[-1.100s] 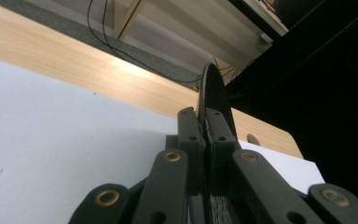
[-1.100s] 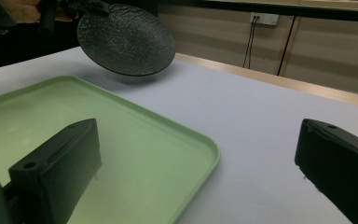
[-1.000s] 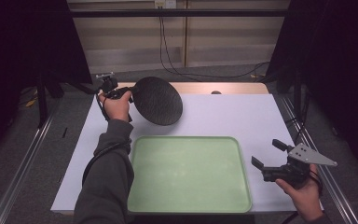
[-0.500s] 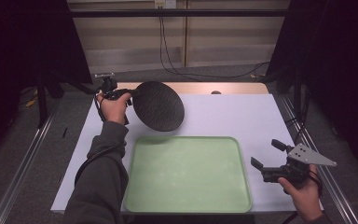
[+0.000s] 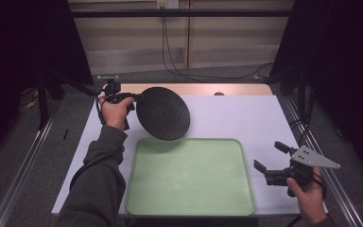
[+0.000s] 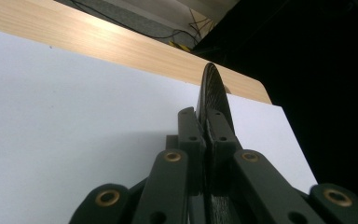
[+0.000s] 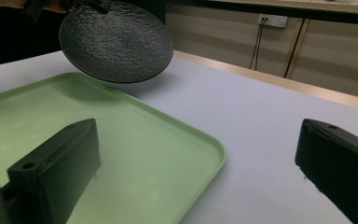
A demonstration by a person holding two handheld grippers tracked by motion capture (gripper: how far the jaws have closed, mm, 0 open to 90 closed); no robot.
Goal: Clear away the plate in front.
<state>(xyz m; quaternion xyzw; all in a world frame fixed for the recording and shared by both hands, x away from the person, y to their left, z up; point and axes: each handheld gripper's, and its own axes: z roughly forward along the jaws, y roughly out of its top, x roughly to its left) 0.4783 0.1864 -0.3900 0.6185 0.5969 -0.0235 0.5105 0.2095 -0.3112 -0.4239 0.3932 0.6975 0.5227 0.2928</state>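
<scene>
A round black textured plate [image 5: 163,112] hangs tilted above the table, over the far left corner of the green tray [image 5: 236,189]. My left gripper [image 5: 133,98] is shut on the plate's left rim, and in the left gripper view the plate [image 6: 213,93] stands edge-on between the closed jaws of the left gripper [image 6: 205,122]. My right gripper [image 5: 269,156] rests open beside the tray's right edge, with nothing between its fingers. In the right gripper view the plate [image 7: 116,41] floats beyond the tray [image 7: 177,140].
A white sheet [image 5: 246,118] covers the table, with a strip of bare wood [image 5: 203,89] along the far edge. Metal rails [image 5: 26,161] run along both sides. Cables [image 5: 170,52] hang at the back wall.
My left hand has carried the plate a little nearer and to the right, so its lower edge now overlaps the tray's far left corner. The right gripper has stayed put.
</scene>
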